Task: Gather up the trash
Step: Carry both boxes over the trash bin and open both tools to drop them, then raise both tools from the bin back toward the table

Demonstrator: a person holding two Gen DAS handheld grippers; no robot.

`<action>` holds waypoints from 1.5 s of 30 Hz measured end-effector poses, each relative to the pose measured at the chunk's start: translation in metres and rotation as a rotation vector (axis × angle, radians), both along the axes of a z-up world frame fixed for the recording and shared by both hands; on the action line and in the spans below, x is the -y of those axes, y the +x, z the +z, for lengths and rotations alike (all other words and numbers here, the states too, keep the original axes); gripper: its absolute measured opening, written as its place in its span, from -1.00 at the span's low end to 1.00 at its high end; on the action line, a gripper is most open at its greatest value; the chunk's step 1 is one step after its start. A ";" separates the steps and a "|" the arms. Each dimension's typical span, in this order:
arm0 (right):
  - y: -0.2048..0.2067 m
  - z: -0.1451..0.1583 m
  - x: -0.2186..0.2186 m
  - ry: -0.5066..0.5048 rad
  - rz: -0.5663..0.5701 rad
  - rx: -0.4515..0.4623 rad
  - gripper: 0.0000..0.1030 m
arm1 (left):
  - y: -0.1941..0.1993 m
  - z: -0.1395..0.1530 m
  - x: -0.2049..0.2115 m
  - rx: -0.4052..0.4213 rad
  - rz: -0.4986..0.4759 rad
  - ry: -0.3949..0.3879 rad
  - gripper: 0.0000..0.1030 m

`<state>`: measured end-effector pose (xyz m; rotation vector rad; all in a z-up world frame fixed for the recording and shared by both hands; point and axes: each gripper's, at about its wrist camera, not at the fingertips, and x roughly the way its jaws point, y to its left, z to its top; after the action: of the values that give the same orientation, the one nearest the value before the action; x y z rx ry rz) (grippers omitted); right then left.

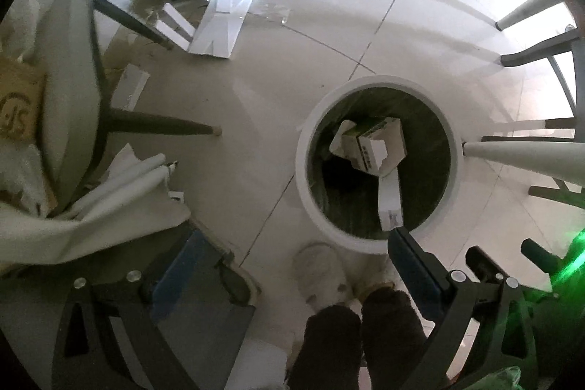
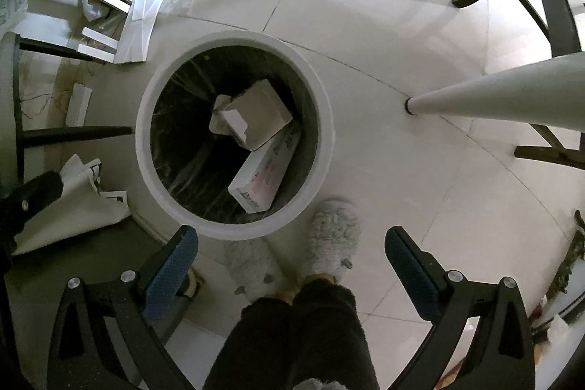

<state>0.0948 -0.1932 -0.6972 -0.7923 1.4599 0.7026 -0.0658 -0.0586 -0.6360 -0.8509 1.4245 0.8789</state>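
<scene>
Right wrist view: right gripper (image 2: 290, 249) spread wide, blue ribbed pads, nothing between them; fluffy slippers (image 2: 334, 238) partly hidden by dark trousers. Round white bin (image 2: 234, 134), black film liner, holds two cardboard boxes (image 2: 256, 119), print illegible. Left gripper (image 1: 303, 256) likewise wide, its left finger blurred. Beyond: flattened white carton (image 1: 223, 21) on glossy tile, brown bag cut off.
</scene>
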 end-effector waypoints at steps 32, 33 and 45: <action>-0.071 0.336 0.078 0.178 -0.026 0.071 1.00 | -0.045 0.281 0.081 0.086 -0.029 0.123 1.00; -0.070 0.350 0.078 0.191 -0.033 0.067 1.00 | -0.044 0.291 0.080 0.087 -0.028 0.133 1.00; 0.021 0.491 0.037 0.376 -0.137 0.081 1.00 | 0.047 0.398 0.009 0.128 -0.024 0.348 1.00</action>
<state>0.1156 -0.2303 -0.2064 -0.4215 1.2461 0.8005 -0.0191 -0.0678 -0.2380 -0.6131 1.1261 1.0004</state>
